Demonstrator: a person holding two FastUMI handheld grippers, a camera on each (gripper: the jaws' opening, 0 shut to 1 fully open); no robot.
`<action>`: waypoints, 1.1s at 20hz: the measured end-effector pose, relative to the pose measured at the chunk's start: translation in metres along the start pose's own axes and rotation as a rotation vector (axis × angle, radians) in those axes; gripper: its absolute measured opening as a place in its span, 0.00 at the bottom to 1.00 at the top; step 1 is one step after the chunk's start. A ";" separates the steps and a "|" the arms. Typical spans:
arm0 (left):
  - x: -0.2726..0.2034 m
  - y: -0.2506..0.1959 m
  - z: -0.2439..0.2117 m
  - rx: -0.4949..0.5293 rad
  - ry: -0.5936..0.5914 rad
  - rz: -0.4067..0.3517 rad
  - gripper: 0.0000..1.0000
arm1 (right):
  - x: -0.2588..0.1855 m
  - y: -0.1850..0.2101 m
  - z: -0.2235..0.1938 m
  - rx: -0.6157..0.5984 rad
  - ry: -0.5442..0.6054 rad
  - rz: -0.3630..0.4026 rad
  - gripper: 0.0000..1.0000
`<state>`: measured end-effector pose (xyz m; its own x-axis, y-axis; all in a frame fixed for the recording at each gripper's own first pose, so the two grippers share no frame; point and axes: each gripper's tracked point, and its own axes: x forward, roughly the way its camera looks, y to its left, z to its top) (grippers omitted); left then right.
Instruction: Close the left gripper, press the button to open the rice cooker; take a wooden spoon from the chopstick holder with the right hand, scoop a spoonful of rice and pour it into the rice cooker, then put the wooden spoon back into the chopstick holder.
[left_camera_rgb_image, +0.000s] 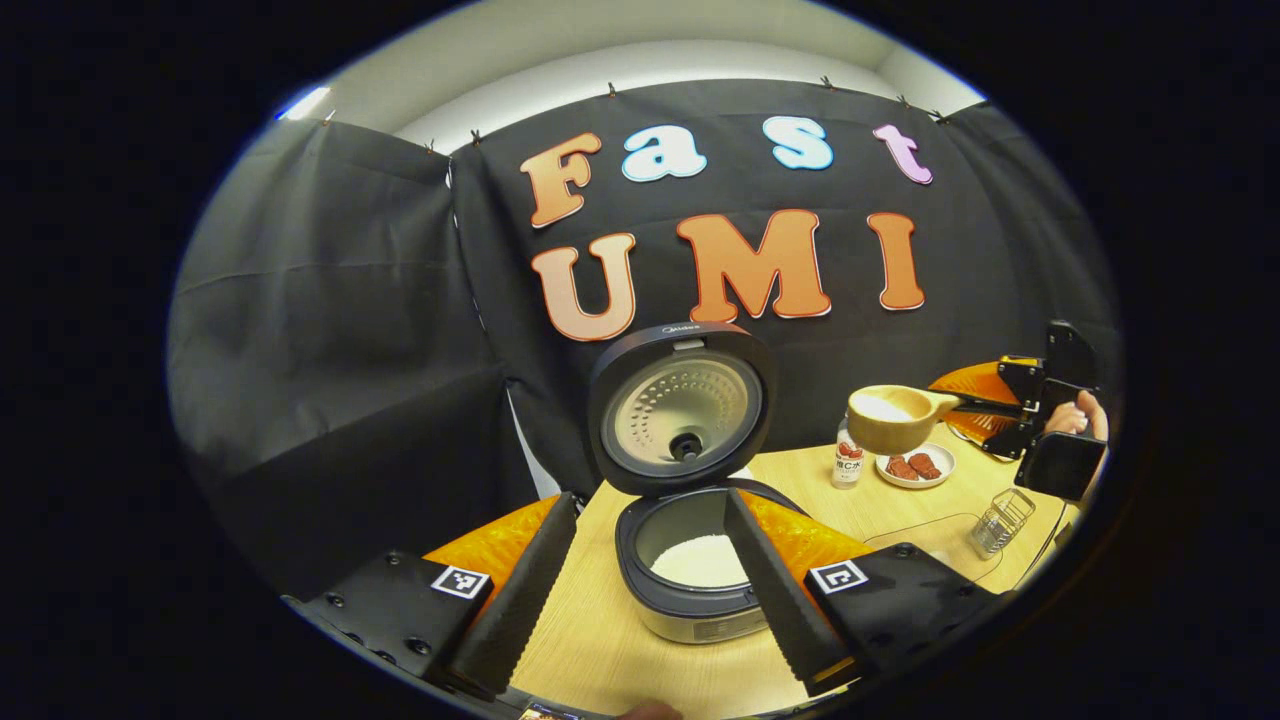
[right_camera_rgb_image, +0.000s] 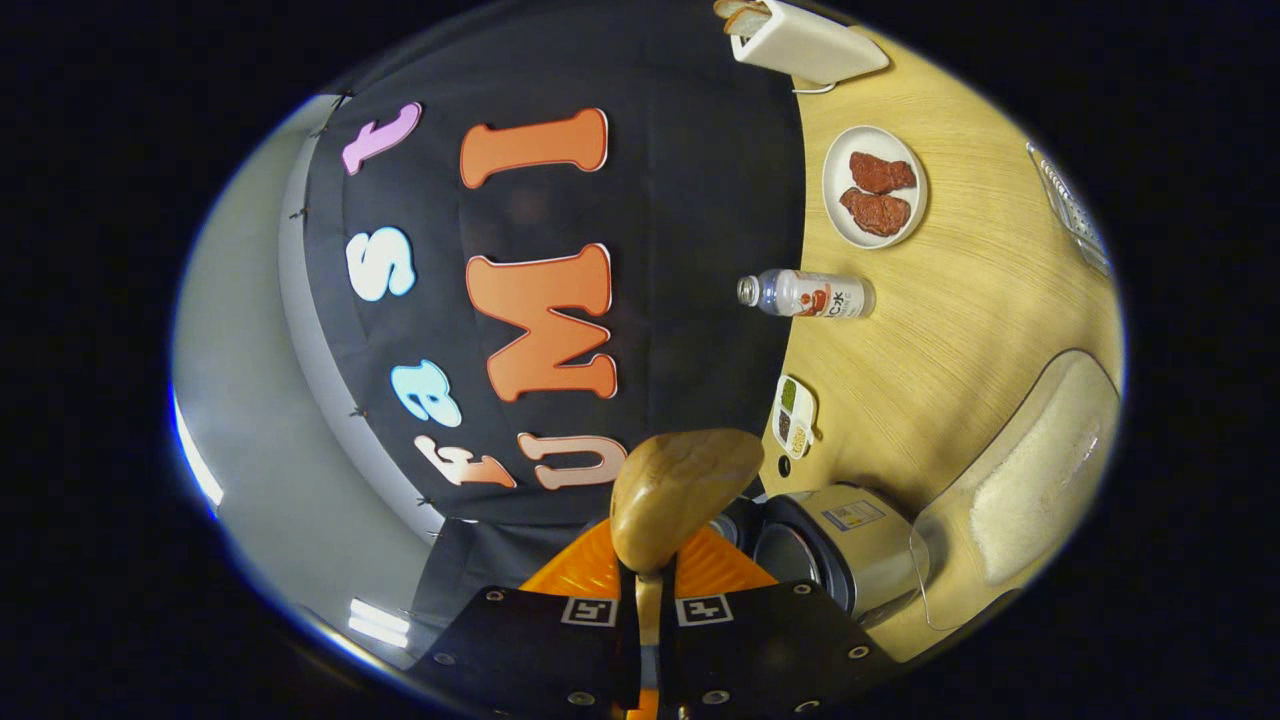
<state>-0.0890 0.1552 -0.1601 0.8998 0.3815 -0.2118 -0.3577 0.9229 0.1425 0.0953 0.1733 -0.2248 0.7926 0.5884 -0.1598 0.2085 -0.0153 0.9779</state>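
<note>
In the left gripper view, the rice cooker is seen on the near part of the wooden desk, with its lid raised upright and white rice lying in the inner pot. The left gripper is held wide apart in front of the cooker, and nothing is held between its fingers. To the right and higher, the wooden spoon is carried in the air, with white rice in its bowl, and its handle is clamped by the right gripper, behind which a hand is seen. Below the spoon, a small bottle and a white plate with two dark red pieces are standing on the desk, and a wire chopstick holder is placed nearer, at the right edge. In the right gripper view, the picture is turned sideways; the spoon's handle is pressed between the two closed fingers, and the back of the spoon's bowl is seen just in front of them. A clear container with white rice is seen beside the cooker there.
</note>
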 end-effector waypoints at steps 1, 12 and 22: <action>-0.003 0.001 0.004 0.008 -0.028 0.003 0.94 | 0.006 0.002 -0.006 -0.026 0.010 -0.011 0.07; -0.019 -0.001 0.024 0.013 -0.154 -0.010 0.94 | 0.075 0.009 -0.067 -0.291 0.135 -0.120 0.07; -0.012 0.012 -0.005 0.036 -0.085 -0.028 0.94 | 0.108 -0.049 -0.115 -0.704 0.218 -0.328 0.07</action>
<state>-0.1055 0.1620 -0.1602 0.9279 0.3483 -0.1332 -0.3243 0.9300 0.1727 0.1048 0.3308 -0.2741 0.6090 0.6198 -0.4949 -0.0561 0.6560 0.7527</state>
